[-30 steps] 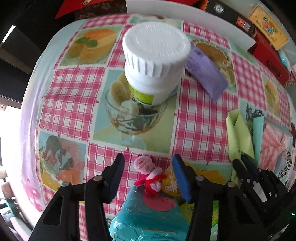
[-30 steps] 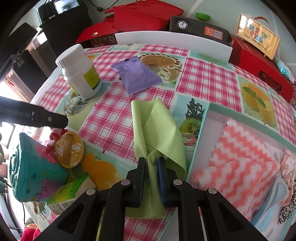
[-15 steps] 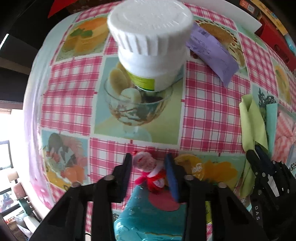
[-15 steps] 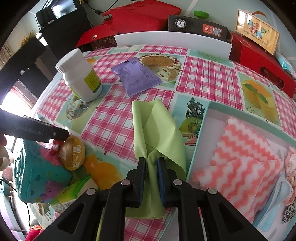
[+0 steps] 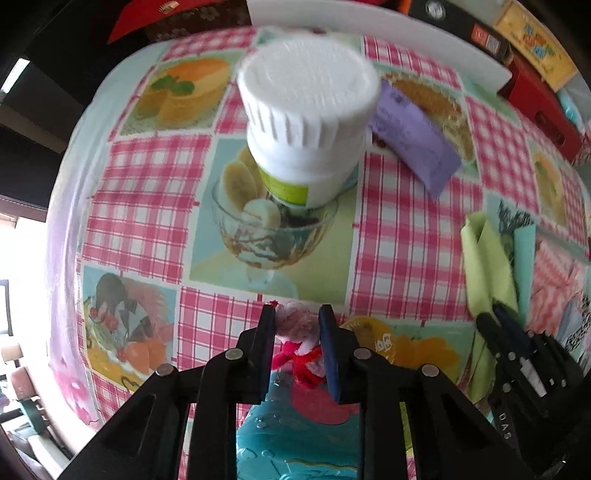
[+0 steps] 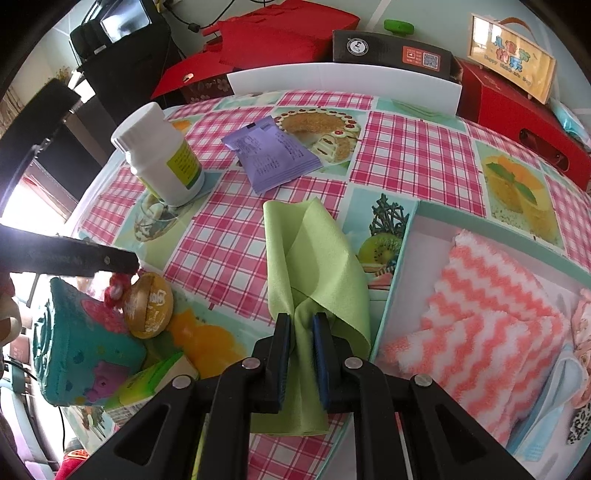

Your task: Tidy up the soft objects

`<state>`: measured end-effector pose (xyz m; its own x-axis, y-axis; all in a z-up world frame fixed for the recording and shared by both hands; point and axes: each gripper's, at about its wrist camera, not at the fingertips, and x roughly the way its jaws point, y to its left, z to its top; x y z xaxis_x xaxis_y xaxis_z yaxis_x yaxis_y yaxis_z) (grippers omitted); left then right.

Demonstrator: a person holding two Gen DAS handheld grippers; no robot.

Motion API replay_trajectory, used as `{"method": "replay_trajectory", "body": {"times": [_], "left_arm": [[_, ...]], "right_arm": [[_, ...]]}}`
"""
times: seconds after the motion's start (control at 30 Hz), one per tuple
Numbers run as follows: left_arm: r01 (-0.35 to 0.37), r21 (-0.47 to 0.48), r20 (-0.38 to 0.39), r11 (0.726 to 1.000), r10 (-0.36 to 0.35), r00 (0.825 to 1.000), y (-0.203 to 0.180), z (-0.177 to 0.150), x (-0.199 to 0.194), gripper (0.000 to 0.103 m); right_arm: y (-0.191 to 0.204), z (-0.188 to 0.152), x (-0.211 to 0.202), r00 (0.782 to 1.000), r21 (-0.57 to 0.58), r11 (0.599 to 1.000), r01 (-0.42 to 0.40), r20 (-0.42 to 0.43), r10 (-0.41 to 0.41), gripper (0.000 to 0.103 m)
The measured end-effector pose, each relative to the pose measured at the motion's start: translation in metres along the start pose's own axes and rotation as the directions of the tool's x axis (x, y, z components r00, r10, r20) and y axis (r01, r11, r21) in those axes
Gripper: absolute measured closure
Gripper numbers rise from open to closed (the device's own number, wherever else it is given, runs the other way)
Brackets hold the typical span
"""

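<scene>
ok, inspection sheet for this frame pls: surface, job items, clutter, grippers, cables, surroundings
Surface: table under a pink-check cloth with dessert prints.
Job's things: green cloth draped over the edge of the white tray; pink zigzag towel lies in the tray; small pink-and-red fuzzy toy by the teal box.
Clutter: white bottle, purple sachet, gold disc, green carton.
Grippers: left gripper has just been closing, pads on the toy; right gripper shut on the green cloth.
Cables: black cable behind the table.
Surroundings: red boxes, black box.
</scene>
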<state>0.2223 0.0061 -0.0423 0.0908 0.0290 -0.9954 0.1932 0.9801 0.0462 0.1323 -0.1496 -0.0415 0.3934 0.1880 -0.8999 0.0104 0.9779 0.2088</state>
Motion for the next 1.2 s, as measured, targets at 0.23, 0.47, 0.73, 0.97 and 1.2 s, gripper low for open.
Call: {"method": "replay_trajectory", "body": {"times": [0.23, 0.47, 0.73, 0.97, 1.2], "left_arm": [[0.055, -0.059, 0.156, 0.997, -0.045, 0.987, -0.001, -0.011, -0.035, 0.079], [0.101, -0.108, 0.269, 0.989, -0.069, 0.961, -0.010, -0.022, -0.056, 0.079], [0.141, -0.093, 0.270, 0.986, -0.112, 0.956, -0.018, -0.020, -0.046, 0.079], [0.152, -0.098, 0.273, 0.984, -0.121, 0.954, -0.015, -0.020, -0.044, 0.079], [0.163, -0.091, 0.283, 0.982, -0.132, 0.950, -0.014, -0.021, -0.050, 0.079]], "right_arm": [[-0.001, 0.000, -0.002, 1.000, 0.015, 1.000, -0.015, 0.002, 0.015, 0.090], [-0.010, -0.001, -0.005, 0.999, 0.046, 0.998, -0.041, 0.014, 0.040, 0.090], [-0.010, -0.002, -0.007, 0.999, 0.045, 0.998, -0.047, 0.023, 0.046, 0.091], [-0.008, -0.002, -0.013, 0.996, 0.041, 0.996, -0.077, 0.043, 0.075, 0.091], [-0.010, -0.003, -0.017, 0.994, 0.046, 0.994, -0.098, 0.054, 0.095, 0.091]]}}
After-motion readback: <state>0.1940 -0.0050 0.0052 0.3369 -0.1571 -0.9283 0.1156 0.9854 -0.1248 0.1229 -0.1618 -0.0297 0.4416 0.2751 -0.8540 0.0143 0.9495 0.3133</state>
